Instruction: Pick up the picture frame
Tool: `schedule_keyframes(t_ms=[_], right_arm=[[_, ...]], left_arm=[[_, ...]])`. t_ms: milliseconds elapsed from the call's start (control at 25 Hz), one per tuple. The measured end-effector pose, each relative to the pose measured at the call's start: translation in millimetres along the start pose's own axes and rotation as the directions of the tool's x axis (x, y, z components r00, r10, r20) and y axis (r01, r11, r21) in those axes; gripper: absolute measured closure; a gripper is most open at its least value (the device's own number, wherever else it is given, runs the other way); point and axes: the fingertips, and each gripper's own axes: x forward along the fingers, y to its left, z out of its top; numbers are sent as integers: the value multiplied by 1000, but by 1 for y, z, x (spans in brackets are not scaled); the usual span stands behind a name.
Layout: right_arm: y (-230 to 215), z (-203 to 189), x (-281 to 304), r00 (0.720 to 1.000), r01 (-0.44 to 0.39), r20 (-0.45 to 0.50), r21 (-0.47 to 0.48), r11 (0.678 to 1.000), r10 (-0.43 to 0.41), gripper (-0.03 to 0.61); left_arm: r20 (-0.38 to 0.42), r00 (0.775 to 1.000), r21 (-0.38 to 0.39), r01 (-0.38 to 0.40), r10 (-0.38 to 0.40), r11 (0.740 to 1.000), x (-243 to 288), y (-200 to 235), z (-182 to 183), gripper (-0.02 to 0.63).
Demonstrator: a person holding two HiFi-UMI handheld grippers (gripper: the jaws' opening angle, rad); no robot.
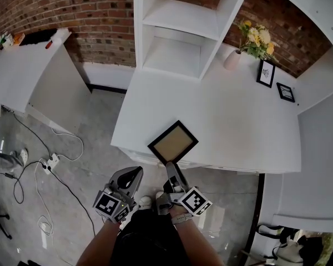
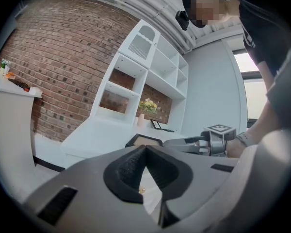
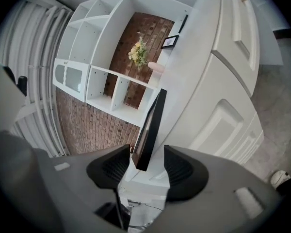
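The picture frame, black with a tan middle, lies flat on the white table, its near corner poking past the front edge. My right gripper sits at that corner. In the right gripper view the frame shows edge-on between the open jaws of that gripper, with a gap at the right pad. My left gripper hangs below the table edge, left of the frame, apart from it. Its jaws meet at the tips and hold nothing. The frame lies beyond them.
At the table's back right stand a vase of flowers and two small framed pictures. A white shelf unit rises at the back. Another white table stands left; cables lie on the floor.
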Motion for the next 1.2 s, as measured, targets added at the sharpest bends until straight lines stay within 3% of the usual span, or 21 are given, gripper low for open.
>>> schedule_keyframes(t_ms=[200, 360, 480, 680, 960, 1200], right_arm=[[-6, 1, 4, 1000, 8, 6, 83, 997, -8, 373], [-7, 0, 4, 1000, -1, 10, 114, 993, 0, 443], [1, 3, 7, 999, -32, 20, 86, 996, 30, 477], [0, 4, 0, 999, -46, 15, 51, 998, 45, 483], [-5, 0, -15, 999, -50, 23, 107, 993, 48, 483], [-13, -5, -7, 999, -41, 22, 191, 981, 38, 429]], left_arm=[[3, 1000, 0, -4, 4, 1000, -1, 0, 0, 618], [9, 1000, 5, -9, 9, 1000, -1, 1, 0, 618], [7, 1000, 14, -16, 16, 1000, -1, 4, 1, 618], [20, 999, -3, -31, 31, 1000, -3, 7, 2, 618], [23, 999, -7, -39, 39, 999, -7, 8, 3, 618], [15, 999, -2, -48, 48, 999, -10, 11, 0, 618]])
